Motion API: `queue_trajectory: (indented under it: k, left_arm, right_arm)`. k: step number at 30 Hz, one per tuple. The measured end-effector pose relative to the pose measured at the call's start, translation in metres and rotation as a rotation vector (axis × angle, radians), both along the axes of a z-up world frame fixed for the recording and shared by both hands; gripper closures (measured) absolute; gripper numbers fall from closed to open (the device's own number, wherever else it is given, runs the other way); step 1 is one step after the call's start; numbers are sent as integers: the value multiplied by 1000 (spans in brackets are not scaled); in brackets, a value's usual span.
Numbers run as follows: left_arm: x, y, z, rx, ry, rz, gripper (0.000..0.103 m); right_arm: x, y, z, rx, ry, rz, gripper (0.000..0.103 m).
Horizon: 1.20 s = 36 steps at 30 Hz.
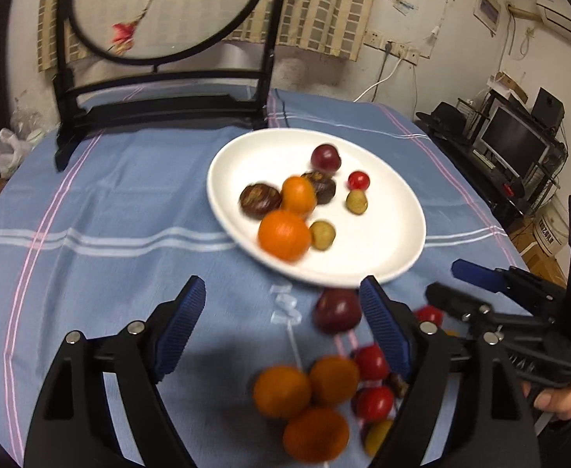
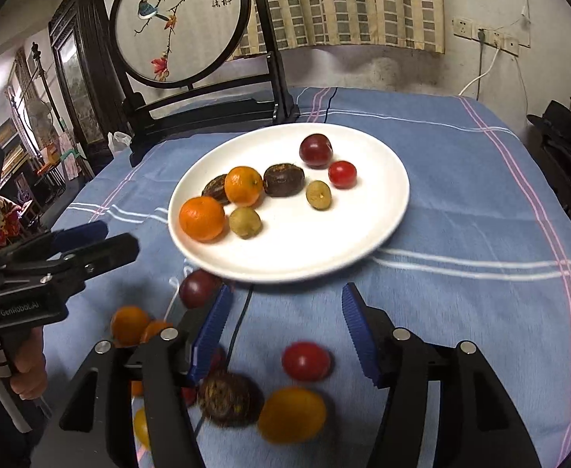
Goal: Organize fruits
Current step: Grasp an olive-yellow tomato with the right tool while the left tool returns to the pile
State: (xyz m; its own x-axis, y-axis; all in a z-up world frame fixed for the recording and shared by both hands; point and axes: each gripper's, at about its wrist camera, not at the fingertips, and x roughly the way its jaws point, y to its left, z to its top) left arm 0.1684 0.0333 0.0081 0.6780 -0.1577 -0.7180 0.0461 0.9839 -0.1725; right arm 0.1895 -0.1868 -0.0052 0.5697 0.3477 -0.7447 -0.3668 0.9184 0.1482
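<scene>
On your left, the left gripper (image 1: 281,312) hangs low over the blue striped tablecloth (image 1: 109,202), its fingers spread wide with nothing between them. Just under and ahead of it lies the loose pile: three oranges (image 1: 281,390) bunched together and touching, red tomatoes (image 1: 373,403) just beside them on the right, and a dark plum (image 1: 338,310) a little farther ahead, close to the edge of the plate.

Move your eye to the middle and the white plate (image 2: 324,241) sits flat on the cloth. It holds two oranges (image 2: 202,218), two brown chestnuts (image 2: 283,179), two small green fruits (image 2: 245,222), one plum (image 2: 315,150) and one red tomato (image 2: 342,174) at the far right of the group. The nearer plate orange sits close to the left rim; the other orange rests against a chestnut.

On the right, your right gripper (image 2: 285,319) is also spread open and holds nothing. Below its fingers lie a red tomato (image 2: 306,360), a rough brown chestnut (image 2: 226,397) and a yellow fruit (image 2: 291,415), the last two touching. Behind the plate a dark wooden stand with a round embroidered screen (image 2: 180,23) stands upright on the table's far side.
</scene>
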Motion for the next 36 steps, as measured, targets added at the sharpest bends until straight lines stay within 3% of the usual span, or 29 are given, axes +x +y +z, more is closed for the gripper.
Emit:
queue_trajectory:
  k: [7,13,26,28,29,30,36]
  left_arm:
    - [-28,13,-20,15,20,22,18]
    - [-37,25,-31,54,5,17,18]
    - [-36,42,-27,-31,0,-37,16]
    - [-36,41,-28,-16,-1,-36,16]
    - [-36,41,-29,-19,1,-35,16]
    - [-36,40,-29,-22,5,-38,16]
    - [-41,32,-28,-13,19,-69,15]
  right_arm:
    - [-47,-13,-4,19,4,-4,43]
    - [-87,0,-11,43,43,70,43]
    - [-95,62,-36,-125,112,181,43]
    - [-92,67,-38,-144,105,174,49]
    - [-92,69,-38,-150,97,172,61]
    - [-93,71,-38,-148,90,181,65]
    - [-100,56,-32,-110,82,162,66]
